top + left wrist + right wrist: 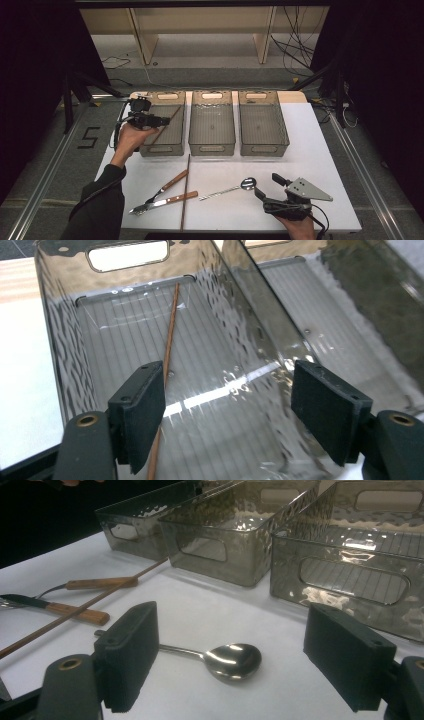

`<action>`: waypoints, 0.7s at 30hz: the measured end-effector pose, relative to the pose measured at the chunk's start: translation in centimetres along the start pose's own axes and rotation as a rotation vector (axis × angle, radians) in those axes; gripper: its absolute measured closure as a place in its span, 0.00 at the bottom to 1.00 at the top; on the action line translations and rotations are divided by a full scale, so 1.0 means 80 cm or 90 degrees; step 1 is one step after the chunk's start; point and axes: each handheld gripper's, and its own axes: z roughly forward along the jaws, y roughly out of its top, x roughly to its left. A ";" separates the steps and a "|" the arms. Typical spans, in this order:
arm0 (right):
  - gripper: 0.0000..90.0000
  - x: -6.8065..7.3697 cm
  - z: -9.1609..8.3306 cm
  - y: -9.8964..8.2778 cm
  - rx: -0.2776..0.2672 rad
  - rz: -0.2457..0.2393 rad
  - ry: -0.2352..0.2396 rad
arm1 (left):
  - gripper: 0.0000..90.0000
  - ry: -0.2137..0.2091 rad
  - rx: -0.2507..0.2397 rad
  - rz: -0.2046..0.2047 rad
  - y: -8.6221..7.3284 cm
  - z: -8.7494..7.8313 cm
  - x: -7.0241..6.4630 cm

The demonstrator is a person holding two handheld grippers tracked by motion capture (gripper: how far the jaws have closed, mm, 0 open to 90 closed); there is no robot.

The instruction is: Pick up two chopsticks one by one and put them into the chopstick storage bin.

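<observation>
The right gripper (240, 660) was held open just before the spoon (234, 661); its rounded bowl could be nudged away.

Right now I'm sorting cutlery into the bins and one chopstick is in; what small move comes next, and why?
Probably bring the left tongs back to the second chopstick on the table: they stand open over the left bin, the first chopstick already inside, while the right tongs wait open at the spoon.

Left tool (162, 121) raised, jaws apart; right tool (265, 186) low, jaws apart.
</observation>
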 end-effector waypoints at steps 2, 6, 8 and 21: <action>0.25 0.000 0.000 0.000 0.001 0.000 0.000 | 0.33 -0.004 -0.002 -0.005 -0.004 -0.010 -0.006; 0.25 0.001 0.001 0.000 0.003 -0.002 -0.001 | 0.32 -0.015 -0.026 0.002 -0.019 -0.024 -0.020; 0.25 0.001 0.001 0.000 0.002 -0.001 0.000 | 0.31 -0.016 -0.023 0.012 -0.029 -0.027 -0.027; 0.25 0.001 0.001 0.000 0.002 -0.001 -0.001 | 0.25 -0.042 -0.048 0.010 -0.085 -0.037 -0.051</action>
